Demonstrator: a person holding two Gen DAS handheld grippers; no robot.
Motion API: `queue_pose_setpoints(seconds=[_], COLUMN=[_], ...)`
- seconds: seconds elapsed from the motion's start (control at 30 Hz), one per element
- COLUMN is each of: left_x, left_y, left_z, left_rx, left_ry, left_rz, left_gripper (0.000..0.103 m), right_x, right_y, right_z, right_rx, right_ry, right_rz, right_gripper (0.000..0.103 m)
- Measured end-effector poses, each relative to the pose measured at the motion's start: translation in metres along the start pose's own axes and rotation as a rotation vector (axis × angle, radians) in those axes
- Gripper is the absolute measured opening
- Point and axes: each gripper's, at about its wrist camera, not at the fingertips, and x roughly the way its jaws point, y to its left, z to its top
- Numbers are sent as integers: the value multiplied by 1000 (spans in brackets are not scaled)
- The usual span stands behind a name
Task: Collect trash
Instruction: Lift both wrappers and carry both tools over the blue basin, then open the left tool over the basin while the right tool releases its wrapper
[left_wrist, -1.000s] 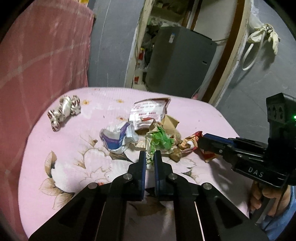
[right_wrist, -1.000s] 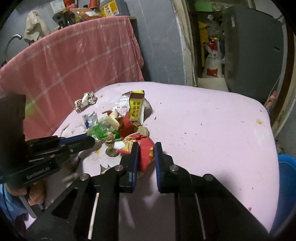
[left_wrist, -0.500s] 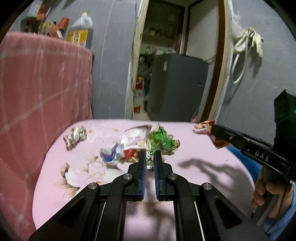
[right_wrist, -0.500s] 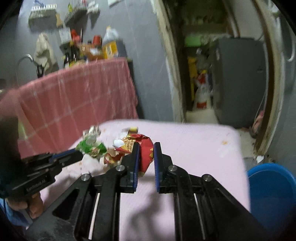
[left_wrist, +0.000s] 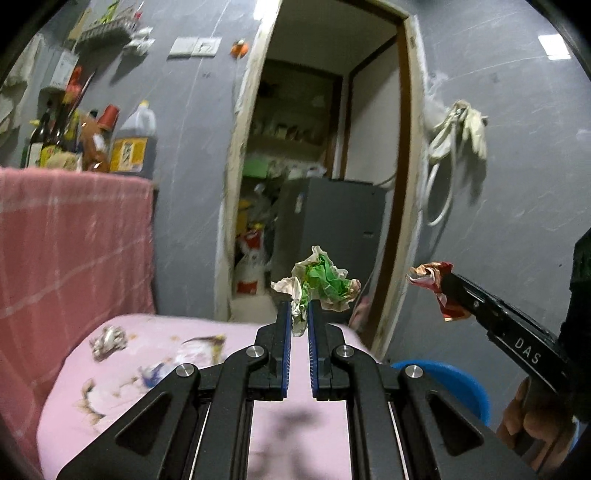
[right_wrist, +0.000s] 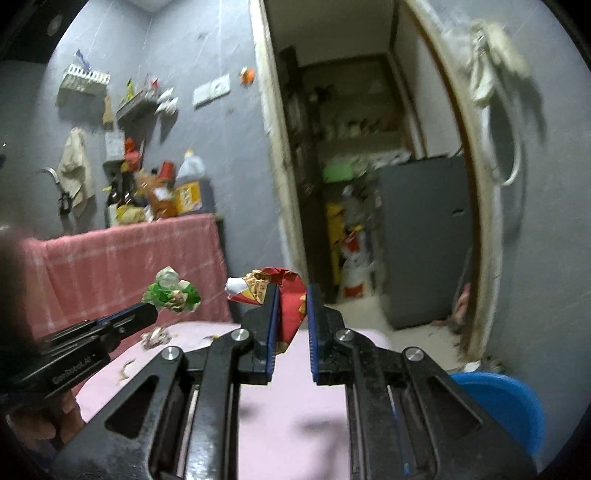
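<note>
My left gripper (left_wrist: 299, 308) is shut on a crumpled green and white wrapper (left_wrist: 321, 282), held in the air above the pink table (left_wrist: 147, 354). The same wrapper (right_wrist: 171, 291) shows at the left gripper's tip in the right wrist view. My right gripper (right_wrist: 289, 295) is shut on a crumpled red snack wrapper (right_wrist: 286, 295), also lifted off the table. That red wrapper (left_wrist: 432, 280) appears at the right in the left wrist view. More trash lies on the table: a twisted silver wrapper (left_wrist: 109, 339) and a blurred pile (left_wrist: 177, 360).
A blue bin (right_wrist: 506, 406) stands on the floor right of the table, its rim (left_wrist: 454, 380) also visible in the left wrist view. A pink-draped counter (left_wrist: 70, 236) with bottles lies to the left. An open doorway with a grey cabinet (left_wrist: 332, 225) is ahead.
Both grippers have risen off the table with their wrappers and tilted up toward level. The table and trash pile dropped low in both views; the blue bin has come into view.
</note>
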Motion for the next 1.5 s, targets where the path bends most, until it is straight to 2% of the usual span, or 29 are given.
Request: queue_pose_setpoints(seconds=[0.27,0.5,0.73,0.93,1.23,1.5], left_x=[3,26,63,92,127,139], left_y=[-59,-95,-116,-127,-138,-139], left_z=[6,1,-12,-29,-60,-77], left_rx=[52,56,27,38,49,46], left_ry=[-39,8,138,252,434,485], left_rz=[-75,-139,-196,-204,-195,-201], left_gripper=[6,6,6,6,6,7], right_x=[-38,-54,-51,-39,-16,-3], right_y=[-32,-70,-107,-131,-158,-166], right_z=[8,1,-13,-27,-50,-60], right_rx=[11,81,168,243,356,391], right_ry=[-76,-53,28,119,249,310], right_rz=[-126,-220,-287,-321,-328,-329], right_gripper=[14,14,14,14,14,14])
